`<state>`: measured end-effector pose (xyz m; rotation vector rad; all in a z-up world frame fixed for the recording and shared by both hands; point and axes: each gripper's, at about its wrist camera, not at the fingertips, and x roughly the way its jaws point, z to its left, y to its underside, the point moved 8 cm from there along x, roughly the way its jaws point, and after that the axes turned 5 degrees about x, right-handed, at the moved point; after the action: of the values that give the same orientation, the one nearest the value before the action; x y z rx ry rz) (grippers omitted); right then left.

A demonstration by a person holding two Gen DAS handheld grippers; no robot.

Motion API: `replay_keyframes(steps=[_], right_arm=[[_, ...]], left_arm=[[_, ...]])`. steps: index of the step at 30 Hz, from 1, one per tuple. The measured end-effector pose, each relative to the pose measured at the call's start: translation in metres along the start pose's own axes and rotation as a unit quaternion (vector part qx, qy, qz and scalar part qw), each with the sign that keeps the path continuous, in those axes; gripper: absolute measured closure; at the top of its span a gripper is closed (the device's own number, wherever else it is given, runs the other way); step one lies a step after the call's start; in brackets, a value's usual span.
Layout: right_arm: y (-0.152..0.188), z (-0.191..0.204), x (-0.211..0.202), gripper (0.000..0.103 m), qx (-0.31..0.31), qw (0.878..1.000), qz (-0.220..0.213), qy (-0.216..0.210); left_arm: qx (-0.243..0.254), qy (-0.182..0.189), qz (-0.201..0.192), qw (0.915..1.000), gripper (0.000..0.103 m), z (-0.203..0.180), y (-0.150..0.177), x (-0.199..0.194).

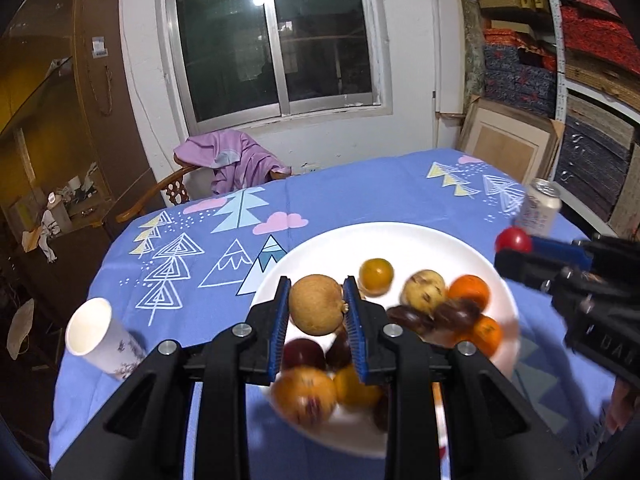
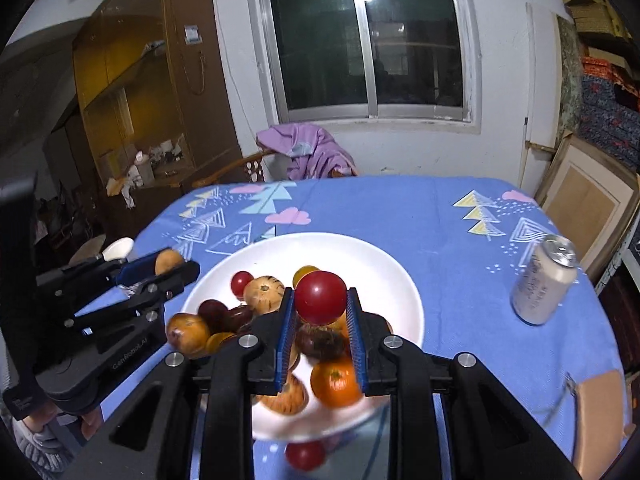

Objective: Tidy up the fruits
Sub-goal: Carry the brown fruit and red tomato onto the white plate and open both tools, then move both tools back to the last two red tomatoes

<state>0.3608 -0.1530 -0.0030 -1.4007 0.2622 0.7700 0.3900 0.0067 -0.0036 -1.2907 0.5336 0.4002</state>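
We hold a brown fruit [image 1: 317, 305] in the left hand-held gripper [image 1: 316, 312] and a red fruit [image 2: 320, 297] in the right hand-held gripper [image 2: 320, 312], each clamped above the white plate [image 1: 400, 236], presumably for sorting.

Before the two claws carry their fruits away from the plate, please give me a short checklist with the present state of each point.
1. Left claw shut on the brown fruit: ok.
2. Right claw shut on the red tomato: ok.
3. Both fruits lifted off the white plate: ok.
4. Claws apart from each other: ok.
5. Soda can and paper cup upright: cannot tell, both look tilted.
6. Place for the fruits: cannot tell.
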Motion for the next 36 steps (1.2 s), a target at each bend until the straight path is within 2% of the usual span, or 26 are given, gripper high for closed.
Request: replay_keyframes(steps=[5, 13, 15, 17, 28, 36], right_arm=[[0.006, 0.001, 0.031, 0.077, -0.004, 1.0, 0.02, 0.002], [0.02, -0.005, 0.056, 0.076, -0.004, 0.999, 0.045, 0.007], [0.021, -0.004, 0.058, 0.075, -0.01, 0.999, 0.047, 0.009], [0.022, -0.001, 0.057, 0.065, -0.018, 0.999, 0.046, 0.012], [0.017, 0.016, 0.017, 0.064, -0.039, 0.999, 0.02, 0.011], [0.039, 0.026, -0.029, 0.063, -0.039, 0.999, 0.007, -0.007]], left_arm=[[-0.004, 0.005, 0.019, 0.9998, 0.077, 0.003, -0.002, 0.038], [-0.001, 0.011, 0.033, 0.9994, 0.076, -0.007, 0.009, 0.068], [0.003, 0.008, 0.035, 0.9994, 0.061, -0.01, 0.011, 0.072], [0.008, 0.002, 0.031, 0.9995, 0.052, -0.013, 0.014, 0.072], [0.0, -0.017, 0.006, 0.9998, 0.052, -0.003, 0.018, 0.024], [-0.011, -0.029, -0.009, 0.9995, 0.048, 0.004, 0.034, -0.026]])
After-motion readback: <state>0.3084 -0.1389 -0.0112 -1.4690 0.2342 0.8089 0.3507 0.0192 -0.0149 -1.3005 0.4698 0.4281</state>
